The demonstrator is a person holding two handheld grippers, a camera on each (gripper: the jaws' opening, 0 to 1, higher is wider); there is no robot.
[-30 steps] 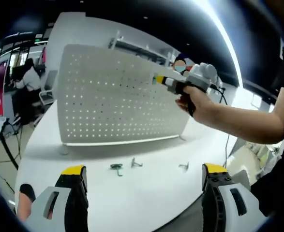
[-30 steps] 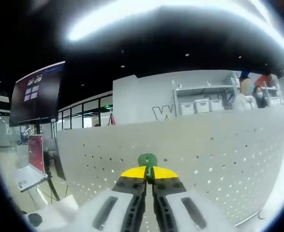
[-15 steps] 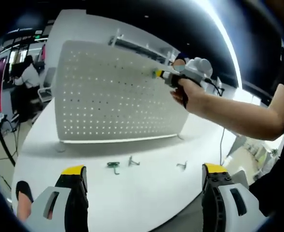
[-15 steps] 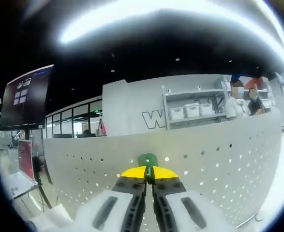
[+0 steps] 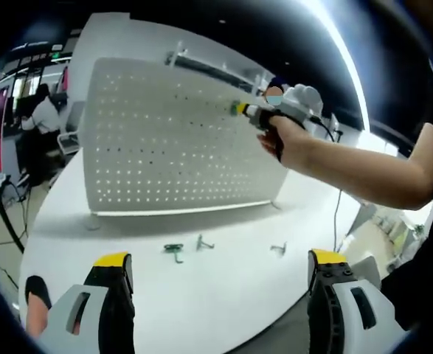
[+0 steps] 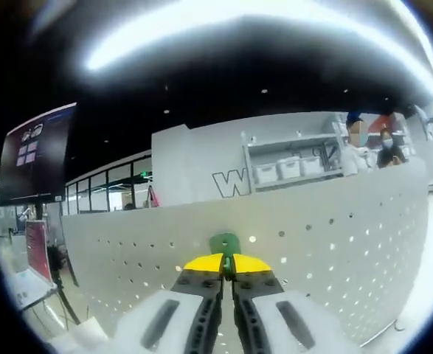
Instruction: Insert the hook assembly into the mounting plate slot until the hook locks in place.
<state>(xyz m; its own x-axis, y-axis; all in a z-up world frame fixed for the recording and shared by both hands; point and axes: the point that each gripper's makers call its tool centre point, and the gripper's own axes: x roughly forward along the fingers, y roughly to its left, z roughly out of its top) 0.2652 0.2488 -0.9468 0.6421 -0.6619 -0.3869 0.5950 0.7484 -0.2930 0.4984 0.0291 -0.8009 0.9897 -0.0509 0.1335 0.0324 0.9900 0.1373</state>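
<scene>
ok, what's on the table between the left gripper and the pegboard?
In the left gripper view, three small hooks lie on the white table before the pegboard.

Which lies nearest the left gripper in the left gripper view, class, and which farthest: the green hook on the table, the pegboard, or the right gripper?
1. green hook, on the table ahead.
2. pegboard, standing behind it.
3. right gripper, raised at the pegboard's upper part; too close to rank against the pegboard.
</scene>
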